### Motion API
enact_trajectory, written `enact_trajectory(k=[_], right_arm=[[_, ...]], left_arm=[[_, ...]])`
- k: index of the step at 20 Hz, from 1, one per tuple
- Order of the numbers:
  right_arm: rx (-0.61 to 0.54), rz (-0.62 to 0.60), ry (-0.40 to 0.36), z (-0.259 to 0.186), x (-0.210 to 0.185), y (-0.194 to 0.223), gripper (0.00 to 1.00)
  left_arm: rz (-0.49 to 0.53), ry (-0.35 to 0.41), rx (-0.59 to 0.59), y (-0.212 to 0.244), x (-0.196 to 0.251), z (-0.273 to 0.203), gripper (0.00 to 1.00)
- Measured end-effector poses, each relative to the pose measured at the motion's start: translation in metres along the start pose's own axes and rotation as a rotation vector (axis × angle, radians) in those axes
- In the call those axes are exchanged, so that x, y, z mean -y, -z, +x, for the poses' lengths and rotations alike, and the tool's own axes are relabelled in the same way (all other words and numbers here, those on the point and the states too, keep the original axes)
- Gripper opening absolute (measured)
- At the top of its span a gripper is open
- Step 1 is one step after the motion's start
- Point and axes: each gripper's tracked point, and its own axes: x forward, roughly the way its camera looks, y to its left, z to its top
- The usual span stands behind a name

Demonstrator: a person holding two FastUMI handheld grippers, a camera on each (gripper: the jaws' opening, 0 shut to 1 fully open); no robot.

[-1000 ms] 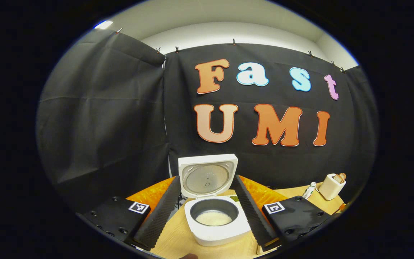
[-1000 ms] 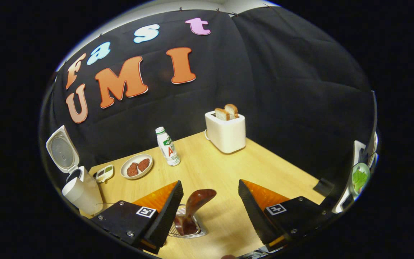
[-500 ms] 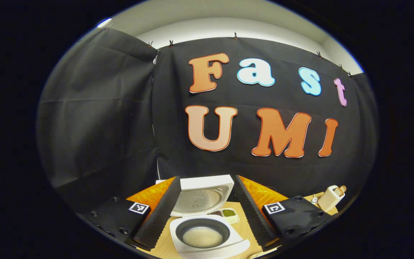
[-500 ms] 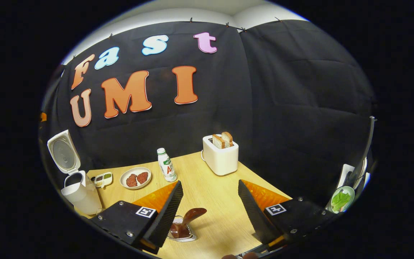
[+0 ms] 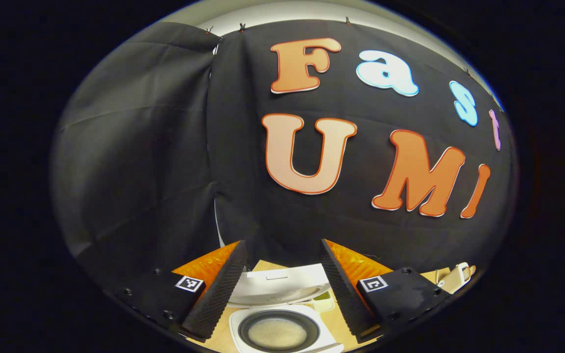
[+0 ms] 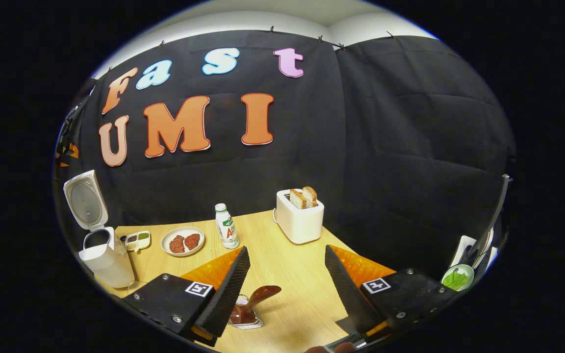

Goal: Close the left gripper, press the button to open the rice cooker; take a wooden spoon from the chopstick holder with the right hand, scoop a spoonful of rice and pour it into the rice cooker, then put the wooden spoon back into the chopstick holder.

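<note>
In the left gripper view, the left gripper (image 5: 282, 289) is seen with its two fingers spread wide and nothing held between them. One rice cooker (image 5: 282, 333) is framed in the gap just below and beyond the fingertips, untouched by either finger; its lid (image 5: 282, 284) is raised behind the pot, and a pale layer of rice (image 5: 277, 333) is seen at the bottom of the dark inner pot. Far to the right, one toaster (image 5: 454, 278) is glimpsed at the edge of the wooden table (image 5: 336, 318) (too small for detail).

In the right gripper view, the right gripper (image 6: 287, 289) is likewise released, its two fingers well apart and empty. One wooden spoon (image 6: 258, 300) is seen standing tilted in one chopstick holder (image 6: 243, 316), which stands on the table (image 6: 292, 274) near the left finger; whether that finger touches the holder cannot be told. Farther off are counted one toaster (image 6: 299, 220) with two slices of bread (image 6: 302, 197) standing in it, one bottle (image 6: 226, 226), one plate (image 6: 183, 241) carrying two brown patties, one small divided dish (image 6: 138, 240) and, at far left, the one rice cooker (image 6: 103, 257) with its lid (image 6: 85, 200) standing open. At the right edge one bowl of greens (image 6: 456, 277) is seen.
</note>
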Motion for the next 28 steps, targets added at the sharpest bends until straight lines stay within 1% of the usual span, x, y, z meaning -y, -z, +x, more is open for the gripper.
enact_trajectory(k=[2, 5, 6, 7, 8, 10, 12, 13, 15, 19, 20, 22, 24, 28], right_arm=[[-0.003, -0.004, 0.003, 0.000, 0.002, -0.003, 0.95], [0.010, -0.016, 0.013, 0.002, 0.005, -0.011, 0.95], [0.012, -0.005, 0.004, 0.002, 0.002, -0.013, 0.95], [0.006, 0.009, -0.012, 0.000, -0.002, -0.015, 0.95], [0.009, 0.023, -0.028, -0.003, -0.006, -0.019, 0.95], [0.020, 0.031, -0.055, -0.008, -0.014, -0.026, 0.95], [0.038, 0.018, -0.074, -0.012, -0.019, -0.032, 0.95], [0.046, 0.010, -0.089, -0.015, -0.022, -0.036, 0.95], [0.055, -0.008, -0.121, -0.017, -0.030, -0.041, 0.95], [0.089, -0.038, -0.185, -0.027, -0.044, -0.053, 0.95], [0.093, -0.044, -0.201, -0.031, -0.048, -0.055, 0.95], [0.104, -0.054, -0.231, -0.038, -0.053, -0.058, 0.95], [0.114, -0.058, -0.255, -0.043, -0.057, -0.060, 0.95], [0.098, -0.062, -0.294, -0.049, -0.062, -0.050, 0.95]], left_arm=[[0.028, -0.042, -0.041, 0.010, -0.004, 0.025, 1.00], [0.038, -0.028, -0.122, 0.031, 0.001, 0.039, 1.00], [0.033, -0.024, -0.141, 0.036, 0.003, 0.040, 1.00], [0.015, 0.002, -0.145, 0.040, 0.009, 0.041, 1.00], [0.014, -0.008, -0.162, 0.050, 0.007, 0.042, 1.00], [0.043, -0.011, -0.160, 0.053, 0.005, 0.042, 1.00], [0.062, -0.002, -0.167, 0.058, 0.008, 0.028, 1.00], [0.070, 0.002, -0.165, 0.064, 0.007, 0.004, 1.00], [0.092, 0.006, -0.168, 0.077, 0.013, -0.015, 1.00], [0.116, 0.015, -0.186, 0.112, 0.024, -0.049, 1.00], [0.106, 0.025, -0.202, 0.125, 0.026, -0.057, 1.00], [0.047, 0.046, -0.239, 0.154, 0.033, -0.071, 1.00], [0.019, 0.064, -0.255, 0.180, 0.037, -0.085, 1.00], [-0.029, 0.064, -0.311, 0.234, 0.039, -0.102, 1.00]])
